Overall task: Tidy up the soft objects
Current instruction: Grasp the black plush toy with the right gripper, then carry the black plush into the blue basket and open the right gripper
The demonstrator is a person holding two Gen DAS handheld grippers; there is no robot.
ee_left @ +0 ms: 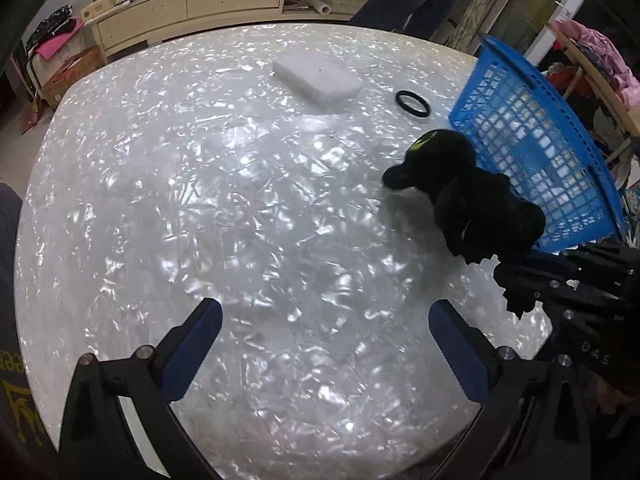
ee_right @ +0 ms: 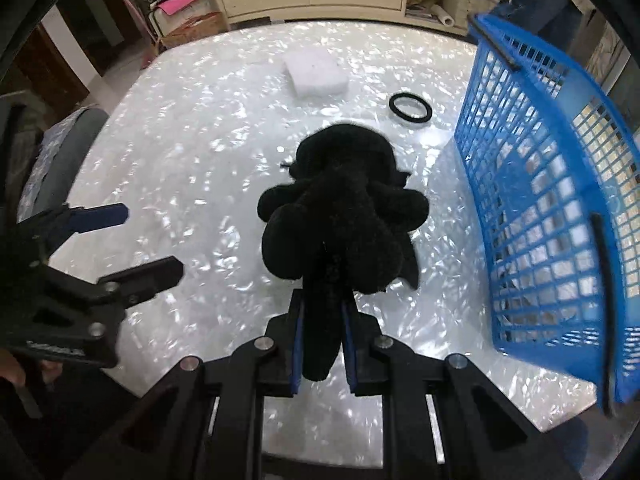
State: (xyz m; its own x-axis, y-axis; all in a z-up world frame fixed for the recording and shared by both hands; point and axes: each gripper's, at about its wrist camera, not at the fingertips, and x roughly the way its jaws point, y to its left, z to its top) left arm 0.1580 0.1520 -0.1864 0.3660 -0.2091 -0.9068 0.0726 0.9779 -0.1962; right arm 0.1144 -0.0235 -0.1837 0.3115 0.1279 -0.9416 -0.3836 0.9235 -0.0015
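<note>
The left gripper [ee_left: 326, 322] is held with its jaws spread wide and nothing between them, while the right gripper [ee_right: 323, 320] is clamped on a black plush toy [ee_right: 340, 204].

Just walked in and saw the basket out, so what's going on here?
A person is tidying soft items with two handheld grippers. The right gripper is clamped on a black plush toy, beside the blue basket. The left gripper is open and empty. A white sponge and black ring lie on the table.

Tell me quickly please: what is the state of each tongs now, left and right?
Left tongs: open, holding nothing.
Right tongs: shut on the black plush toy.
</note>
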